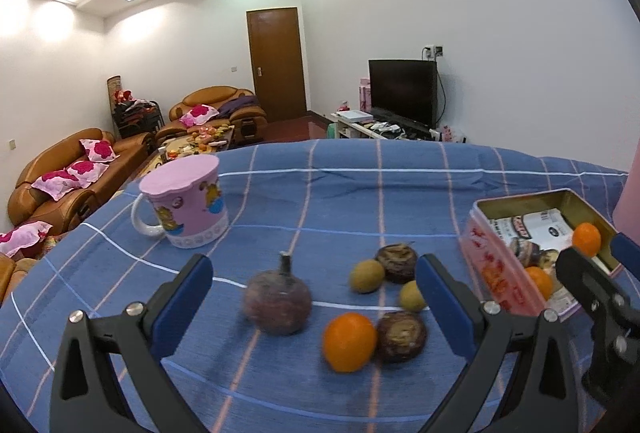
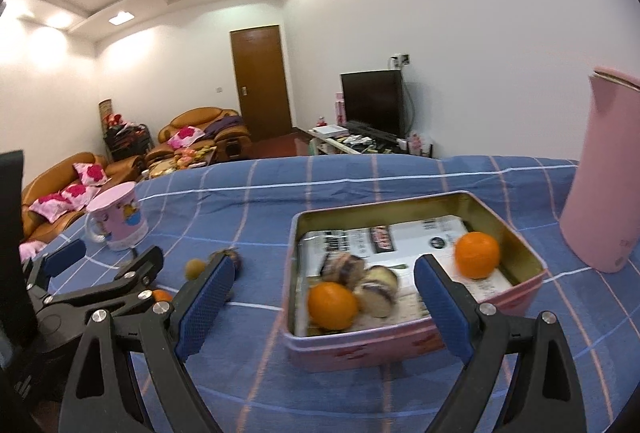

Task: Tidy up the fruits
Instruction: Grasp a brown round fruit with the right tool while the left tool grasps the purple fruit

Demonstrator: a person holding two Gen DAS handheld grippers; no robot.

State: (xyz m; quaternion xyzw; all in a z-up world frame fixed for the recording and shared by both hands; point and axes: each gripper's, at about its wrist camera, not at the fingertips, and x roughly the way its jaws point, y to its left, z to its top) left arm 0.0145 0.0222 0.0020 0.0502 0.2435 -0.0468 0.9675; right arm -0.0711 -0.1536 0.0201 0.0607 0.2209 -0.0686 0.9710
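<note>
Two oranges (image 2: 333,305) sit glossy in the pink tin (image 2: 360,347); both tools (image 1: 312,297) (image 2: 324,301) spread, empty.

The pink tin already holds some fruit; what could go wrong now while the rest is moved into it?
1. The pink tin is shallow, so the round oranges inside may roll or bounce out.
2. The loose orange touches a brown fruit; the left gripper might knock one away.
3. The tall pink jug stands close and could tip.
</note>
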